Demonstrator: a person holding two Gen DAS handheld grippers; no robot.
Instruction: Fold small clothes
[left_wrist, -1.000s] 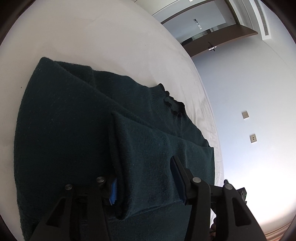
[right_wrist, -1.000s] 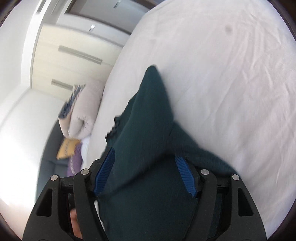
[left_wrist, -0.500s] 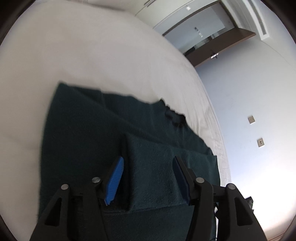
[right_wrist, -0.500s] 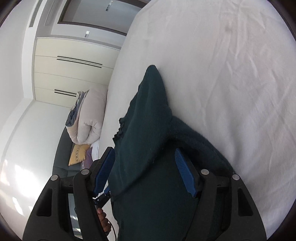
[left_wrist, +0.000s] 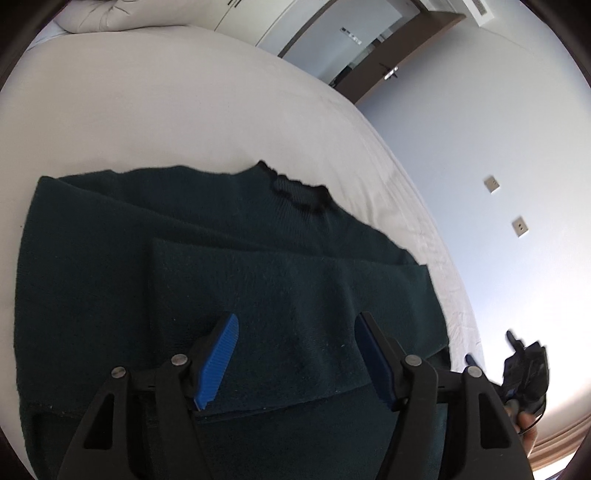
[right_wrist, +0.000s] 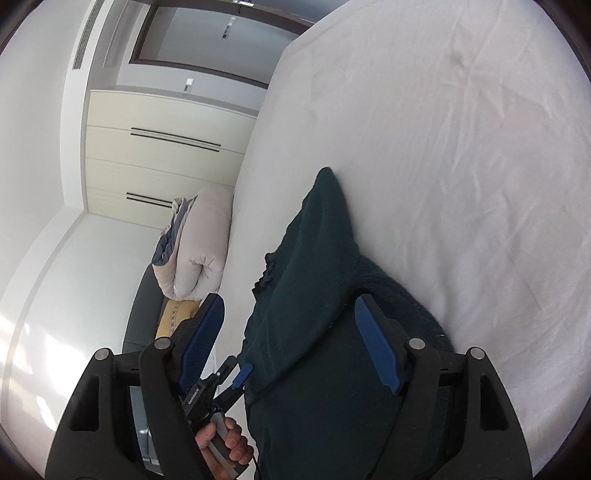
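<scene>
A dark green knitted sweater (left_wrist: 229, 251) lies flat on a white bed (left_wrist: 147, 103), collar (left_wrist: 299, 188) toward the far right, with a folded layer (left_wrist: 295, 295) lying across its middle. My left gripper (left_wrist: 295, 354) is open and empty, hovering just above that folded layer. In the right wrist view the sweater (right_wrist: 314, 288) runs away from me along the bed (right_wrist: 461, 147). My right gripper (right_wrist: 291, 347) is open and empty above the sweater's near end. The other gripper (right_wrist: 225, 380) and the hand holding it show at the lower left there.
A rolled beige duvet (right_wrist: 199, 240) lies at the head of the bed, also showing in the left wrist view (left_wrist: 122, 14). A yellow cushion (right_wrist: 173, 317) sits on a dark sofa. Wardrobe doors (right_wrist: 166, 147) and a doorway (left_wrist: 351, 40) stand beyond. The right gripper (left_wrist: 524, 369) shows at the bed's edge.
My left gripper let go of the folded layer and pulled back and up; its jaws now stand open above the cloth. My right gripper also backed off and rose, staying open.
</scene>
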